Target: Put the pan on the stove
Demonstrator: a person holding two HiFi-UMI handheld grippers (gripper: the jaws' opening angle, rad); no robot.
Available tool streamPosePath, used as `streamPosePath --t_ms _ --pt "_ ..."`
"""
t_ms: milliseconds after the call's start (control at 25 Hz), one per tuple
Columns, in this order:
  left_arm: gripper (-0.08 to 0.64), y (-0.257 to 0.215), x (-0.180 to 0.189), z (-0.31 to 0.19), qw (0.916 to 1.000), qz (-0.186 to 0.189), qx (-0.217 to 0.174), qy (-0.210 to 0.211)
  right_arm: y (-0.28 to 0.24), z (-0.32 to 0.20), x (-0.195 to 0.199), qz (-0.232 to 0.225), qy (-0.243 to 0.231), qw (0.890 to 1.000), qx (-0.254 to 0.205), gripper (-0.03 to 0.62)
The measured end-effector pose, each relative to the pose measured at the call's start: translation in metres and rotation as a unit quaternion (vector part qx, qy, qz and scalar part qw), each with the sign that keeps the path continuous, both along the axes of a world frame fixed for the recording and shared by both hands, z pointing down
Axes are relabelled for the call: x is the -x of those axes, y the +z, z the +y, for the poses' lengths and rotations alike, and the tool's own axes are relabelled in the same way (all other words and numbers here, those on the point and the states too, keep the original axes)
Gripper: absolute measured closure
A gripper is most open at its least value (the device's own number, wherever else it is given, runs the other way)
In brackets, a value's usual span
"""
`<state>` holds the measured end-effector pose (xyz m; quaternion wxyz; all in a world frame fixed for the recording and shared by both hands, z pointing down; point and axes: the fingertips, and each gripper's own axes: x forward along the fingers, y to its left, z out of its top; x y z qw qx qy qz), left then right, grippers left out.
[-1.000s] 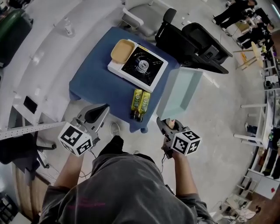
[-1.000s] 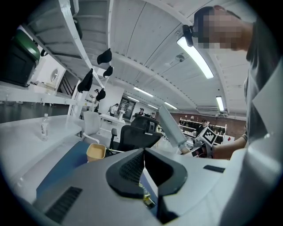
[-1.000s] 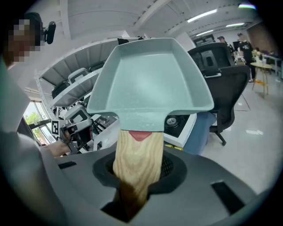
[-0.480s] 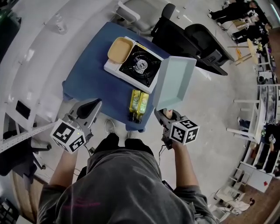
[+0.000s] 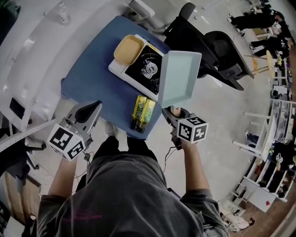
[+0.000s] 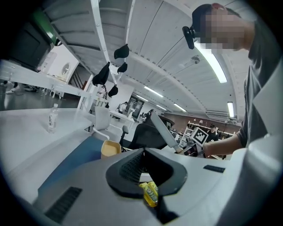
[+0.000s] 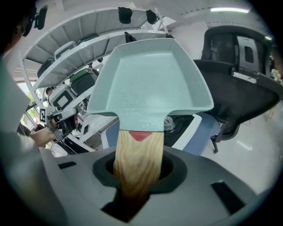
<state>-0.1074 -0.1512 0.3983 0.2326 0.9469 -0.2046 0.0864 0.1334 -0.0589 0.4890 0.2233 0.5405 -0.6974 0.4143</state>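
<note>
A pale teal square pan (image 5: 179, 77) with a wooden handle (image 7: 138, 154) hangs in the air at the blue table's right edge, overlapping the right side of the stove (image 5: 144, 69) in the head view. My right gripper (image 5: 175, 115) is shut on that handle, and the pan (image 7: 150, 79) fills the right gripper view above the stove (image 7: 182, 126). The stove is white with a black top and a bare burner. My left gripper (image 5: 88, 113) hovers off the table's near left corner, shut and holding nothing; its tips (image 6: 142, 152) meet.
A yellow tray (image 5: 128, 49) lies on the stove's left part. Two yellow bottles (image 5: 142, 111) lie near the front edge of the blue table (image 5: 92, 78). Black office chairs (image 5: 222, 51) stand right of the table, and a white chair (image 5: 141, 8) behind it. Shelving lines the far right.
The right gripper has carried the pan up and to the left, from beside the table to over the stove's right edge. The left gripper has drifted slightly down and left.
</note>
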Motion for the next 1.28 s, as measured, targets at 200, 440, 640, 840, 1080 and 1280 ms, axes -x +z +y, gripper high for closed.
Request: streamPosePath --t_ms 200,440,640,840,1080,1280 --pt "0.555 0.017 -0.014 -0.003 0.9995 -0.011 0.017 -0.024 0.027 -0.018 -0.015 0.002 -0.044 0.999 0.03 0.482" --pt "0.555 0.029 -0.036 -0.009 0.9976 -0.022 0.034 -0.056 0.059 -0.035 -0.04 0.011 -0.101 0.993 0.065 0.482" --pt "0.555 0.039 -0.051 -0.011 0.9953 -0.029 0.048 -0.079 0.084 -0.047 -0.061 0.025 -0.152 0.984 0.095 0.482" --pt "0.555 0.053 -0.058 -0.01 0.9925 -0.034 0.06 -0.101 0.109 -0.056 -0.077 0.049 -0.208 0.97 0.119 0.482" --pt "0.555 0.067 -0.062 -0.007 0.9889 -0.037 0.074 -0.124 0.132 -0.058 -0.088 0.062 -0.255 0.954 0.146 0.482" --pt "0.555 0.077 -0.062 -0.005 0.9861 -0.036 0.085 -0.138 0.149 -0.056 -0.098 0.081 -0.288 0.94 0.165 0.482"
